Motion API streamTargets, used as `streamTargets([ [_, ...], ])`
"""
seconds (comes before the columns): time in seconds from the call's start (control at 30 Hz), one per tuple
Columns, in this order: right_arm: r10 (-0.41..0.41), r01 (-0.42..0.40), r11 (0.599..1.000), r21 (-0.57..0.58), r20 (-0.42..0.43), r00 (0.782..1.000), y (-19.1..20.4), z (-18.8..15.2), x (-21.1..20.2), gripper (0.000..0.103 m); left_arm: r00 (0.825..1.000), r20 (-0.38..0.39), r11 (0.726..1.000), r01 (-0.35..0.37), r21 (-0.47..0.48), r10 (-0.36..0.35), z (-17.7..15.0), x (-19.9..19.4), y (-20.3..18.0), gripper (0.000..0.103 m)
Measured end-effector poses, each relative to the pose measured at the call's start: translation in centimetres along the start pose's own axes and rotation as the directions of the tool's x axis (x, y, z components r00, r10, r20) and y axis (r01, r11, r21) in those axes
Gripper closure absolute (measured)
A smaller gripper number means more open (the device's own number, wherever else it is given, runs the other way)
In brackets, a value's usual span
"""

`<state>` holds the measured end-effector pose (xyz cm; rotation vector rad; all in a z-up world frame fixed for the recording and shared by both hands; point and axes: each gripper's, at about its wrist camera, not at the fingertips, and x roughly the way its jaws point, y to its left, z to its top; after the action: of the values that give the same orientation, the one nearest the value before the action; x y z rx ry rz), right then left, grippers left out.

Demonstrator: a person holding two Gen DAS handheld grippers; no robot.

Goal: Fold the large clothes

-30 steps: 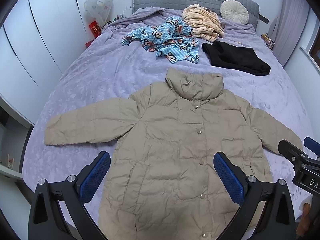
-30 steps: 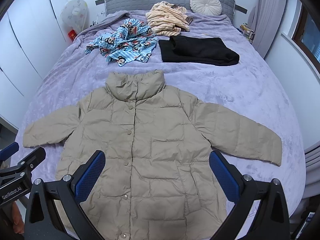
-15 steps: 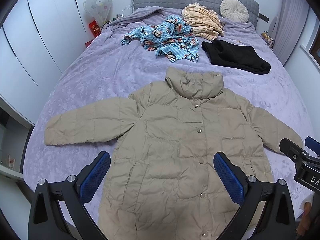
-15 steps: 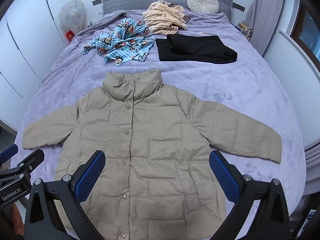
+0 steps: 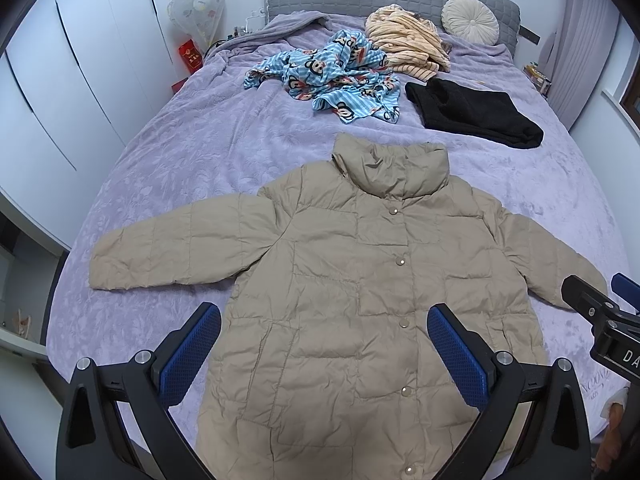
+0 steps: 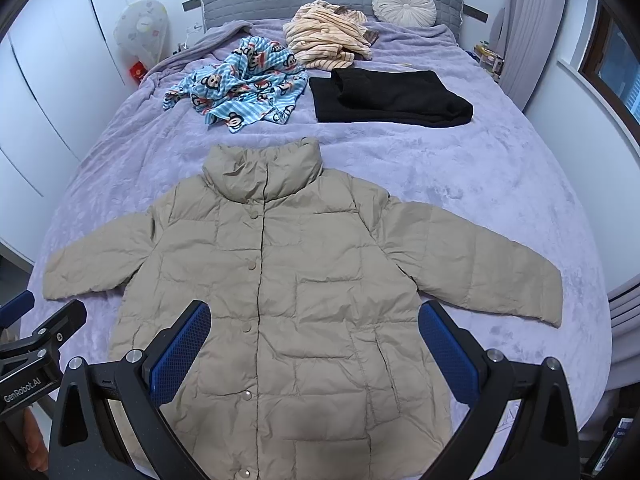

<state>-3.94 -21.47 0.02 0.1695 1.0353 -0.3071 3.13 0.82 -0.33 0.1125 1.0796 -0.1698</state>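
Beige puffer jacket [image 5: 360, 300] flat on purple bed [image 5: 192, 152], front up, snaps shut, collar toward headboard, both sleeves spread. Left tool [image 5: 324, 344] and right tool [image 6: 314, 344] hover over hem, jaws wide, holding nothing. Folding not started. Likely first move: pinch 1 cuff, lay sleeve across chest, keep padding smooth, avoid dragging body.

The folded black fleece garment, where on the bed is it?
In both views the folded black fleece garment lies on the far right of the bed, beyond the beige puffer jacket's collar, beside the blue monkey-print cloth.
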Motion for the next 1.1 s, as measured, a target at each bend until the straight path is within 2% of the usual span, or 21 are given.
streamTargets([
  [1.1,-0.005,0.005,1.000,-0.003,-0.007,1.000,-0.29,0.18,0.22,0.000,1.000,-0.001,1.000,0.002,0.002,-0.002,0.21,0.06,0.22,0.000],
])
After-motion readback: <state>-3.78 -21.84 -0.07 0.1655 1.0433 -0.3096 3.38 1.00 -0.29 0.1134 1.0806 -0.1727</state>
